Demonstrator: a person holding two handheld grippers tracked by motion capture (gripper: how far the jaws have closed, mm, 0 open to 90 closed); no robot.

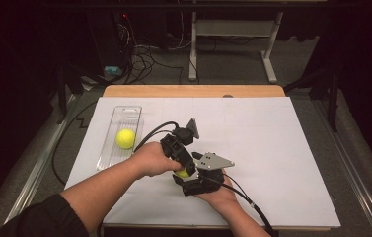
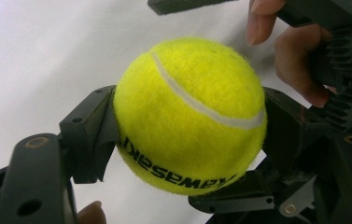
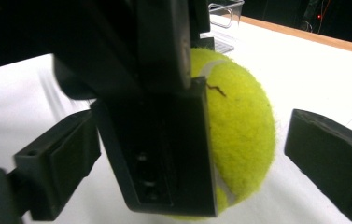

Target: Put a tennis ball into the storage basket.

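Left gripper view findings: the left gripper [image 2: 187, 135] has its jaws closed against opposite sides of a tennis ball [image 2: 190, 114], each black pad touching the felt, the ball seated squarely between them with its printed side facing the camera.

Right gripper view: the right gripper [image 3: 197, 154] stands with its jaws spread wide. The pads flank the same ball but lie clear of it, with a visible gap on the one side; on the other side the left gripper's jaw stands in front and hides the ball's flank.

High view: both grippers meet near the front edge of the desk [image 1: 282, 163], a little left of its middle, with the held ball [image 1: 182, 173] showing as a sliver of yellow between them, just above the white surface.

Further out, a second tennis ball [image 1: 125, 138] rests inside a clear tray [image 1: 105, 153] that lies toward the left edge.

Assessment: one ball appears already placed. The held ball looks to be at a hand-over between grippers, not yet completed; transfer and placing remain.
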